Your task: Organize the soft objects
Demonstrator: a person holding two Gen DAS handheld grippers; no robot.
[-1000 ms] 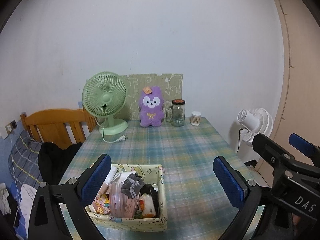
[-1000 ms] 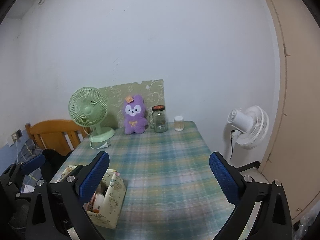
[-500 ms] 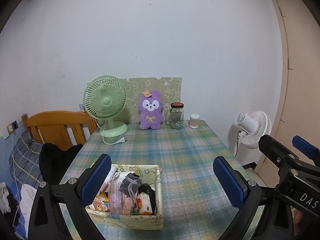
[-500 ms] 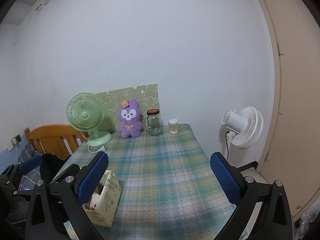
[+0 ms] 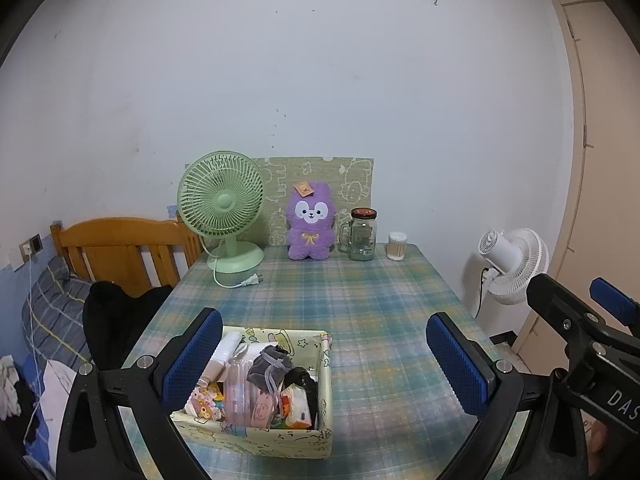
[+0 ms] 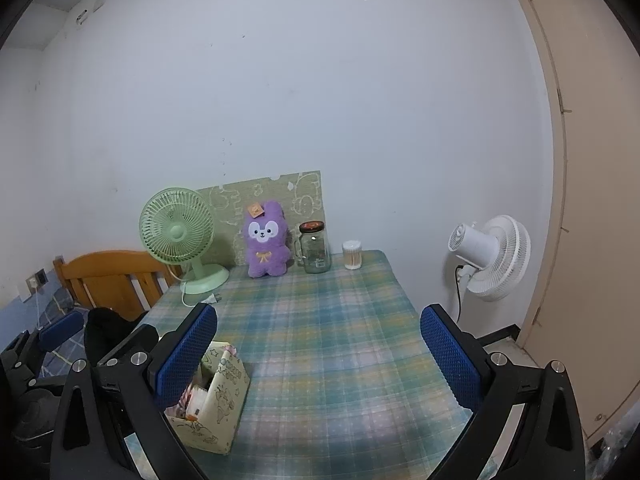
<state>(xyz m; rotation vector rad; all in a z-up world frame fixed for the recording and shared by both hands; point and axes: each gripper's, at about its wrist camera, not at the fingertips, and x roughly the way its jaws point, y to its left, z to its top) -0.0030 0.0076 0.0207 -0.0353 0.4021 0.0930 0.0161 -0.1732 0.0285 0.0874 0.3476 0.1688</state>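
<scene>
While both cams have backed off & up vs a sec ago, table shows fuller, box w/ soft bits sits near edge, plush upright at wall, L gripper & R gripper spread wide, empty — fits start or finish.

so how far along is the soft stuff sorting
Done: the patterned box near the table's front edge already holds a grey pouch and packets. In hand: nothing; left claw and right claw are both open and empty. Left: the purple plush sits untouched against the back wall.
</scene>
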